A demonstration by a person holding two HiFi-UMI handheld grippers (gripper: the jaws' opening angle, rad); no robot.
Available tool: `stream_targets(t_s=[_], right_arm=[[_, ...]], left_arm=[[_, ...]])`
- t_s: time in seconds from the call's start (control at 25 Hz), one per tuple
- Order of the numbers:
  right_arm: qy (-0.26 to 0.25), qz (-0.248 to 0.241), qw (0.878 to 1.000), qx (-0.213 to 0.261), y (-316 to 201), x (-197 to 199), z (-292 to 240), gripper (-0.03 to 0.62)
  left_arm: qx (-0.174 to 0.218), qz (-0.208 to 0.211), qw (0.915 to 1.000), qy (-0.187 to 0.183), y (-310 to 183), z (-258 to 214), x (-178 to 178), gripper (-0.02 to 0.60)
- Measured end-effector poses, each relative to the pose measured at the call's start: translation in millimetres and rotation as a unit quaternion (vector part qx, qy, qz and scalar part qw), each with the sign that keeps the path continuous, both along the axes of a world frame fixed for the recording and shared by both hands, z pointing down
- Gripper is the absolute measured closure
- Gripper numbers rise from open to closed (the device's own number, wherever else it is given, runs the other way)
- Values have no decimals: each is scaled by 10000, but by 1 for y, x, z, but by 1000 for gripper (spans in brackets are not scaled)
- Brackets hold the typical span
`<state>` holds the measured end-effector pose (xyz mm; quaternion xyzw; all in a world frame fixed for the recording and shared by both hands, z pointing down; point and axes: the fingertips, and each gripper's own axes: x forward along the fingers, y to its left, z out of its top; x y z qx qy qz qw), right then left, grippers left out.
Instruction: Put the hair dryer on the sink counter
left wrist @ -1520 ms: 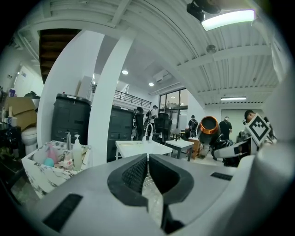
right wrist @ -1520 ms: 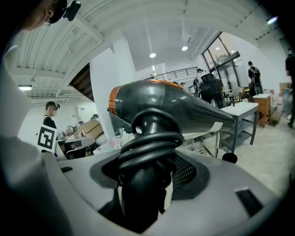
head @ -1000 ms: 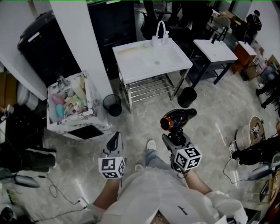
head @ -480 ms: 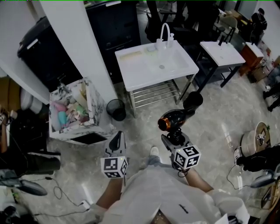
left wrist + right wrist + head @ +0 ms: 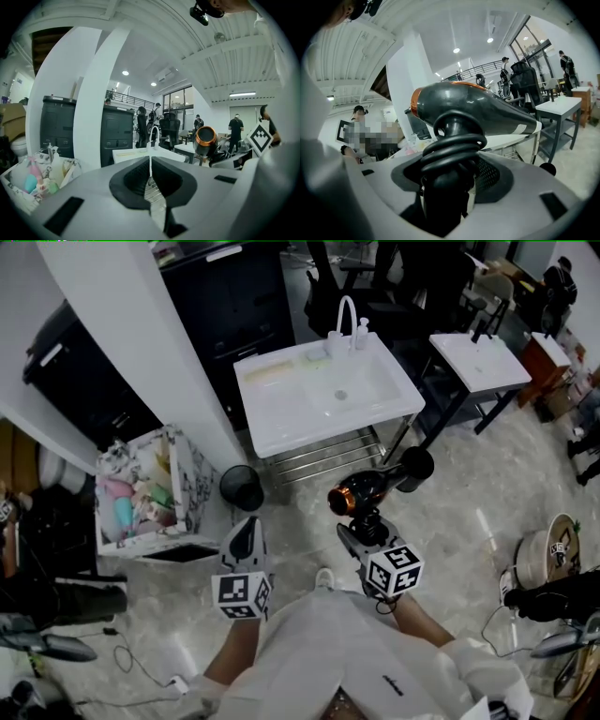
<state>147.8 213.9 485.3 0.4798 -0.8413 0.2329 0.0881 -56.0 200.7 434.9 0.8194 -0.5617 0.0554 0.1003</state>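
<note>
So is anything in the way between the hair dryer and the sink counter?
Nothing visible. The black hair dryer with orange ring, clamped in the right gripper, has only bare floor before the white sink counter.

Dim head view, bright ceiling lights (image 5: 124, 73), fisheye-warped gripper views, dark vignetted corners

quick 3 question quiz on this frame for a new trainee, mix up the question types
1. Which does the right gripper hold? A a towel; B the hair dryer; C nothing.
2. True or false: the hair dryer is not yet on the sink counter.
3. Fill in: the left gripper has its jaws ____, with nothing between them.

Key: 1 B; 2 true; 3 together.
</note>
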Motion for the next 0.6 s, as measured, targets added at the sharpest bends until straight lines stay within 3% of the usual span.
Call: stream_targets(t_s=[0.32, 0.6], right_arm=[[-2, -266, 9996, 15, -39, 18, 0, 307], [-35, -318, 9994, -162, -63, 14, 13, 307]], left_arm=[[-56, -122, 9999, -36, -37, 1, 26, 548], [-141, -302, 9994, -49, -54, 9, 17, 548]])
